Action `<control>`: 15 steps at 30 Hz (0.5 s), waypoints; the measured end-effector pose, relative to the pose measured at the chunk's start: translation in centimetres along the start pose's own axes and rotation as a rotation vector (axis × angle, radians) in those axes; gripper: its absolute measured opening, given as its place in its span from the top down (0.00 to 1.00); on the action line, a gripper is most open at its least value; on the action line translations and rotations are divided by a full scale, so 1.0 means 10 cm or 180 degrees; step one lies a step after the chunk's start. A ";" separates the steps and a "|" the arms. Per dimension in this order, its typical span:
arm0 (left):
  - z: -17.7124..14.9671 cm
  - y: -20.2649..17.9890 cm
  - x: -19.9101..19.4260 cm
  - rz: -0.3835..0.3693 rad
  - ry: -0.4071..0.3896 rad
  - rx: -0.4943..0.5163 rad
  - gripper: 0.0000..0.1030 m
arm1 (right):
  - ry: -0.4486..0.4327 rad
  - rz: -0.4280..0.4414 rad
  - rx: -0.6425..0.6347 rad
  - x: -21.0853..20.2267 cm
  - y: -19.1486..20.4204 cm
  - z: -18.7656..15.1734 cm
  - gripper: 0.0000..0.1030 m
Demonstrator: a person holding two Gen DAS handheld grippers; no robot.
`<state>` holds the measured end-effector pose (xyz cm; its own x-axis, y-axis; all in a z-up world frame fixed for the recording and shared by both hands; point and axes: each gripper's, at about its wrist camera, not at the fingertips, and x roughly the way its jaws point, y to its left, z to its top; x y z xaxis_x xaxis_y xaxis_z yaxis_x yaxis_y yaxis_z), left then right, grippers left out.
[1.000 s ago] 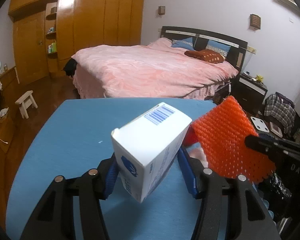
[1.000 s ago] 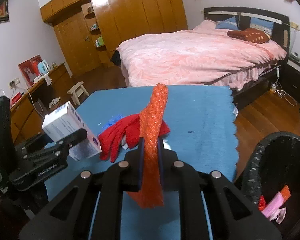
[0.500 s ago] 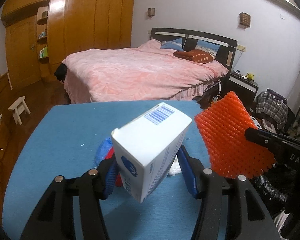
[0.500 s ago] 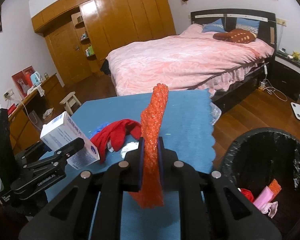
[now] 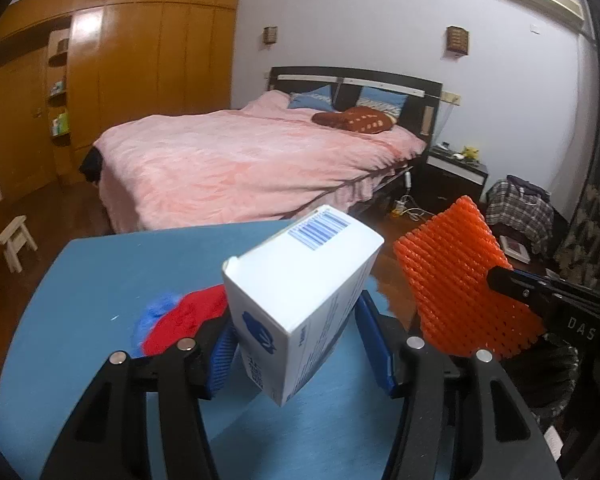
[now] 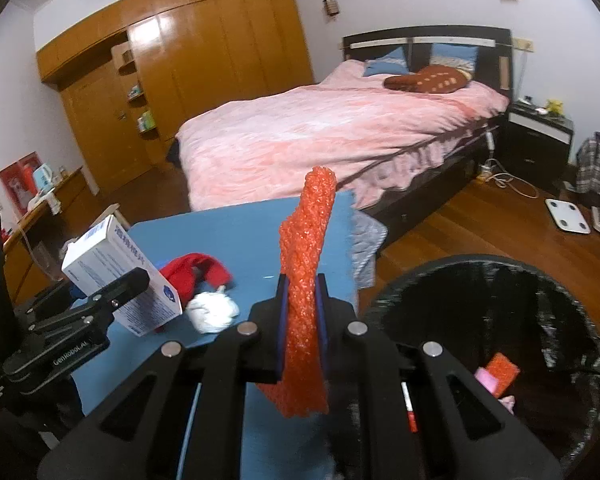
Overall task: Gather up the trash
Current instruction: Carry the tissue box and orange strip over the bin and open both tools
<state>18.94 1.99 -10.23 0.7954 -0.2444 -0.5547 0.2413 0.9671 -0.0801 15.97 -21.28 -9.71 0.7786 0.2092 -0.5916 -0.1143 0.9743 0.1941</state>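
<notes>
My left gripper (image 5: 300, 344) is shut on a white carton box (image 5: 300, 300) with a blue barcode, held above the blue table (image 5: 80, 280). The box also shows in the right wrist view (image 6: 120, 276). My right gripper (image 6: 300, 312) is shut on an orange foam net (image 6: 304, 312), held upright near the table's right edge; the net also shows in the left wrist view (image 5: 464, 292). A black-lined trash bin (image 6: 500, 320) stands to the right below the table, with pink and orange scraps inside.
On the table lie a red cloth (image 6: 196, 272), a blue scrap (image 5: 156, 312) and a white crumpled wad (image 6: 214, 310). A pink bed (image 6: 320, 136) stands beyond the table. A wooden wardrobe (image 6: 204, 68) lines the far wall. A nightstand (image 6: 540, 136) stands right.
Both grippers have moved right with their loads, toward the table's right edge. The trash bin now fills more of the right wrist view, and the white wad has come into sight.
</notes>
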 end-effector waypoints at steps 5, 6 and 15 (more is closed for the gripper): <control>0.05 -0.29 0.09 -0.0158 -0.0008 0.0084 0.46 | -0.0054 -0.0188 0.0101 -0.13 -0.31 -0.02 0.88; 0.06 -0.37 0.11 -0.0204 -0.0005 0.0103 0.46 | -0.0069 -0.0232 0.0120 -0.16 -0.38 -0.03 0.88; 0.14 -0.96 0.28 -0.0534 -0.0001 0.0255 0.45 | -0.0120 -0.0587 0.0294 -0.42 -0.98 -0.13 0.88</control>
<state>19.65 -8.08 -9.82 0.7405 -0.4018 -0.5388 0.4140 0.9042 -0.1052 12.99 -31.63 -10.17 0.8039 0.0231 -0.5943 0.0880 0.9836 0.1573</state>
